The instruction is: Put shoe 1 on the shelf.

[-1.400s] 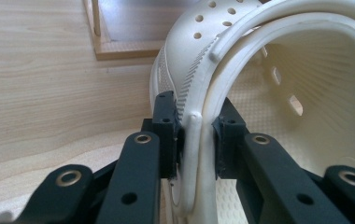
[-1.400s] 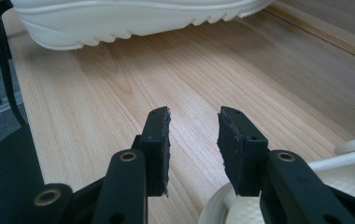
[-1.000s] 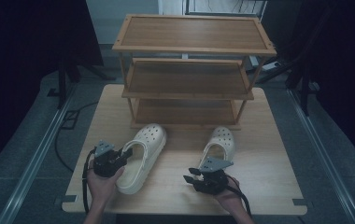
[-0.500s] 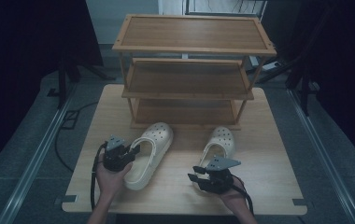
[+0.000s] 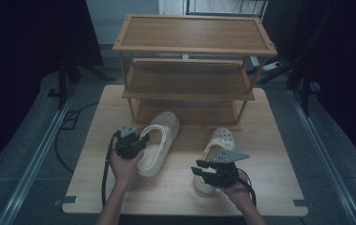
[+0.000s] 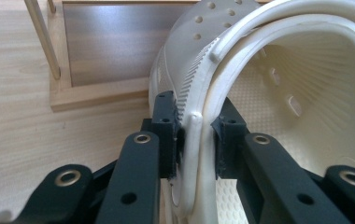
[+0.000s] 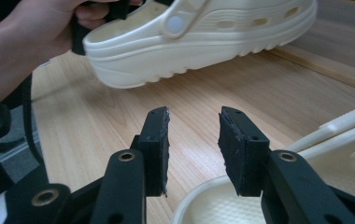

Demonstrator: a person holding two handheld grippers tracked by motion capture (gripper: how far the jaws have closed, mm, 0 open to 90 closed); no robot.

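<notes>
On the wooden tabletop (image 5: 270, 154) stands a three-level wooden shoe rack (image 5: 190, 70), and in front of it are two cream-coloured clogs. The left tongs (image 5: 136, 143) pinch the left clog (image 5: 159, 138) by the side wall of its opening: in the left gripper view the two black pads press on either side of the cream rim (image 6: 196, 135), one pad outside the shoe and one inside it. This clog points its perforated toe toward the lowest level of the rack, and in the right gripper view its ridged sole (image 7: 199, 44) hangs clear of the tabletop, heel end low and held beside the person's left hand (image 7: 40, 32).

The right clog (image 5: 218, 150) lies flat on the tabletop, well apart from the first one, toe also toward the rack. The right tongs (image 5: 204, 171) hover over its heel end. Their pads stand spread with only bare wood showing between them, and the clog's rim (image 7: 213, 200) curves just below them. They pinch nothing. The person's right hand (image 5: 237, 190) carries them from the near edge of the tabletop.
</notes>
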